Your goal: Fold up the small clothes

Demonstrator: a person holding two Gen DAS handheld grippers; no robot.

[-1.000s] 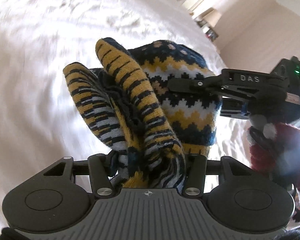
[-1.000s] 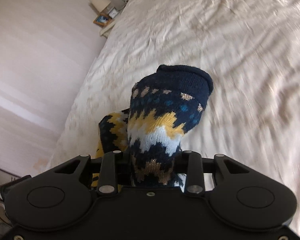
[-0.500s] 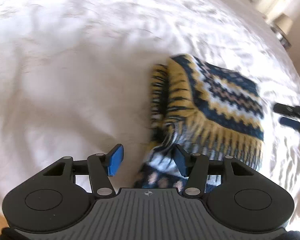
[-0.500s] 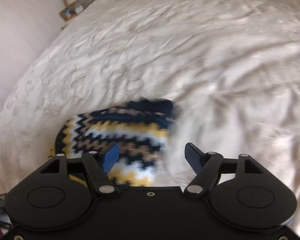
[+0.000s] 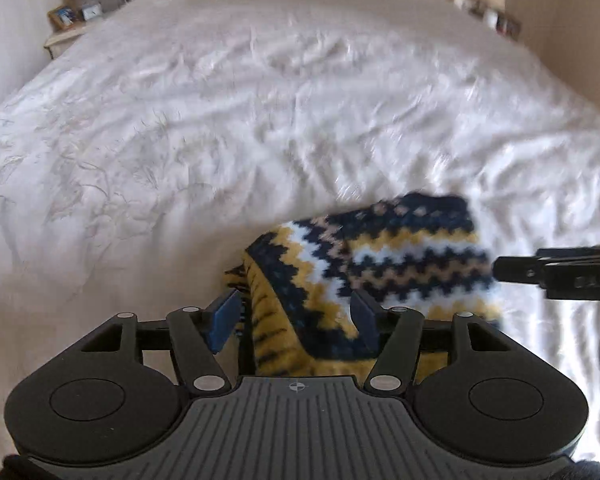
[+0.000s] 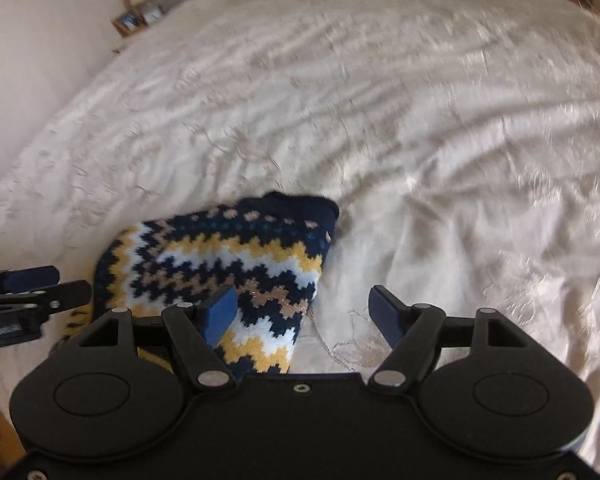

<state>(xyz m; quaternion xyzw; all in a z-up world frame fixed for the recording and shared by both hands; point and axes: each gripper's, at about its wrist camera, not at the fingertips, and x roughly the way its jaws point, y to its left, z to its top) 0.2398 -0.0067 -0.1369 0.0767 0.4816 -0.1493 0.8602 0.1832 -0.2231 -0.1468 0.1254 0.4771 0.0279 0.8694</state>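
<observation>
Look at the left gripper (image 5: 293, 320): black linkage arms, round silver pivot screws at each joint, and a grey ribbed housing with a small crosshair mark in the middle. Two smooth black round caps sit on either side. Its fingertips (image 5: 223, 318) wear blue pads. The right gripper (image 6: 302, 314) has the same build, but its housing is plain matte black with one small screw at the centre and more in the lower corners; blue pads there too. From the left camera, its side shows raised lettering and a loop of black cable below.
</observation>
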